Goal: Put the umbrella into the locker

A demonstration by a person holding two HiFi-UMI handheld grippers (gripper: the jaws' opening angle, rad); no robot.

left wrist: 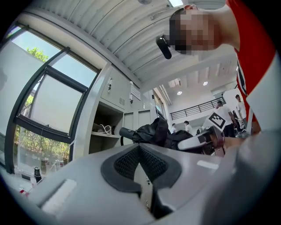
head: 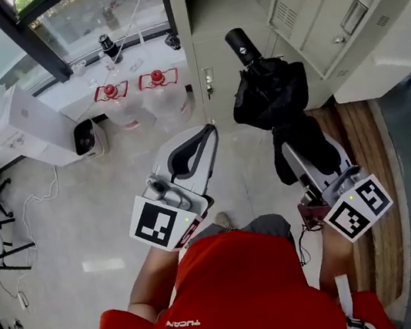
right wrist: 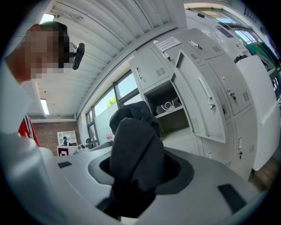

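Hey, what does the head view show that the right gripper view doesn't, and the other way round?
Only the head view shows the two red-capped water bottles and the white box near the window. Only the right gripper view shows the ceiling and a brick wall far behind. Both show the black umbrella clamped in the right gripper, and the open locker with its door swung out.

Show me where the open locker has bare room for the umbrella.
Under the shelf of the open grey metal locker, beside its swung-out door, the compartment looks bare enough for the black folded umbrella. Above the shelf, a coiled white cable occupies the middle, leaving little room.
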